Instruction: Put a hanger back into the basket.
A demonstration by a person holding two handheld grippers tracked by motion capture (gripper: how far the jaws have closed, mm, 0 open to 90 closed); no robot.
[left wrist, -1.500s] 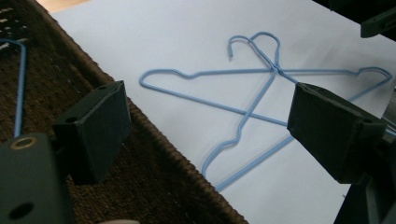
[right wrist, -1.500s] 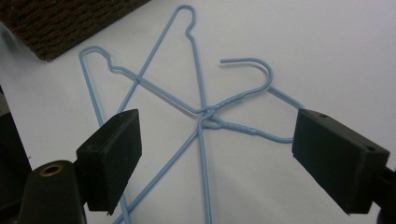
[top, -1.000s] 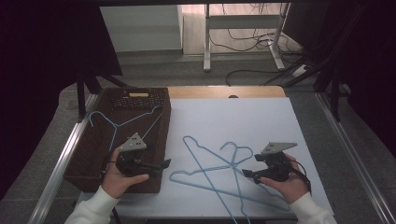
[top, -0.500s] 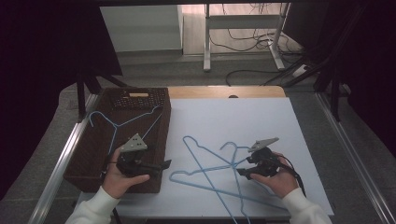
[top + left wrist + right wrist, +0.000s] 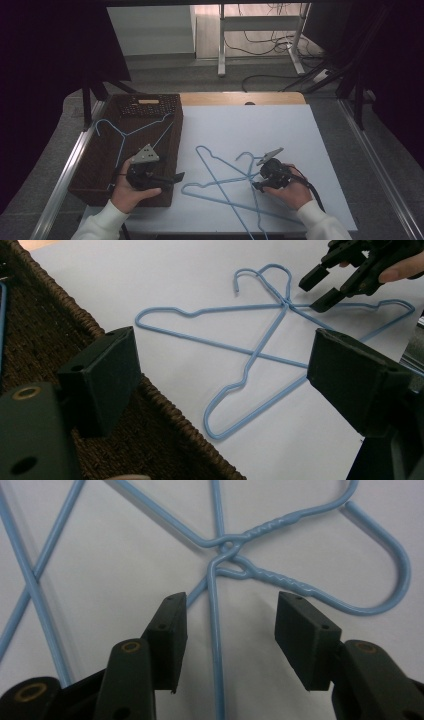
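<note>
So what we've got here are thin light-blue wire hangers, the coated kind with a twisted neck under the hook, and we count three of them. Two hangers (image 5: 227,185) lie crossed over each other on the white surface (image 5: 300,135), lower middle of the high view, their necks meeting just about where the hooks curl. In the right gripper view you can see the twisted necks (image 5: 270,575) really well, one hook (image 5: 385,580) looping round at the upper right of the frame and straight wires running off to the left and down. The third hanger (image 5: 127,132) sits in the dark brown wicker basket (image 5: 95,175) at the left of the high view, hook toward the upper left. One basket, and it's a long shallow one with a woven rim. Two grippers, one per hand. The right gripper (image 5: 256,186) is low over the crossing point of the two hangers, and in its own view the jaws are spread with one straight wire running up between them, not touching either jaw as far as we can tell. The left gripper (image 5: 178,176) is held over the near end of the basket, at the lower left of the high view, pointing toward the surface; its jaws are spread wide with nothing between them, and through that gap in the left gripper view we see the crossed pair (image 5: 260,340) and the right gripper at the upper right corner.
</note>
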